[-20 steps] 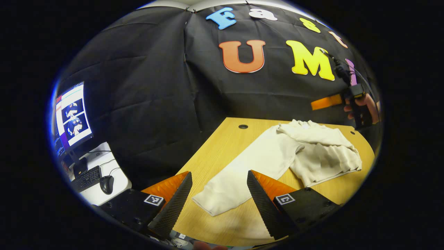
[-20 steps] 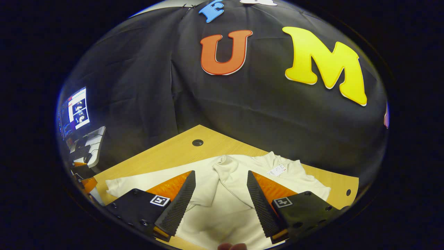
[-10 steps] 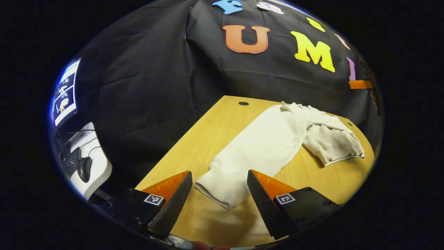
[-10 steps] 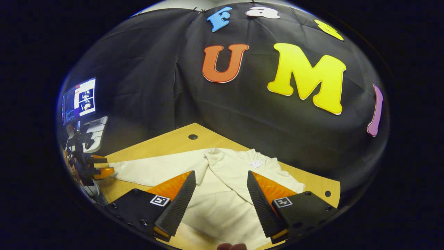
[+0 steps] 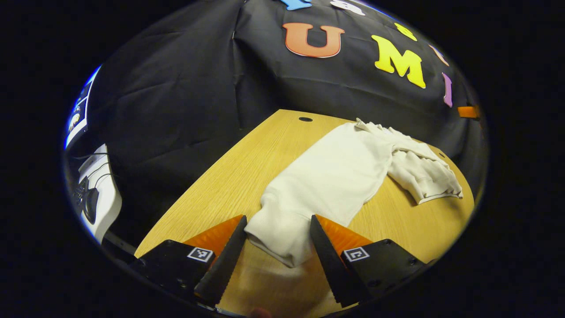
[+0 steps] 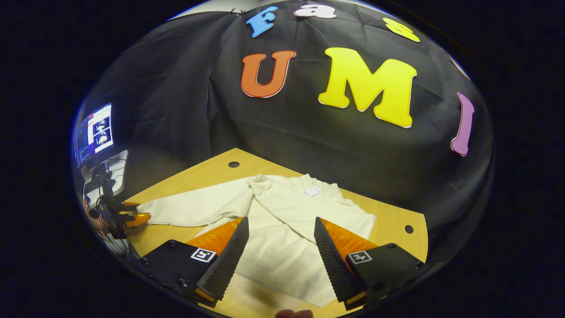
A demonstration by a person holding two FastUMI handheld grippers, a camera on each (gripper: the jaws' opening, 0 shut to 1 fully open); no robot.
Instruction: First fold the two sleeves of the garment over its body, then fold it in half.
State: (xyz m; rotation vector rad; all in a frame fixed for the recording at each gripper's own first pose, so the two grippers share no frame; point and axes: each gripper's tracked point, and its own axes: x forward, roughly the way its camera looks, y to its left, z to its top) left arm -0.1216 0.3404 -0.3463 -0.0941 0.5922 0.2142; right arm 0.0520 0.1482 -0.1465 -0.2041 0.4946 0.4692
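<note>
left gripper advanced, now astride sleeve cuff | right gripper seemingly drew back

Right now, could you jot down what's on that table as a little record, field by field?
garment: cream sweater lying on the wooden table
one sleeve: folded across the body
other sleeve: stretched out flat, cuff between the fingers of the left gripper
left gripper: open, not yet pinching the cuff
right gripper: open above the body
half fold: not done

One cream sweatshirt, two sleeves: one outstretched, one folded over body. One wooden table. Two grippers. One monitor. One mouse.
</note>
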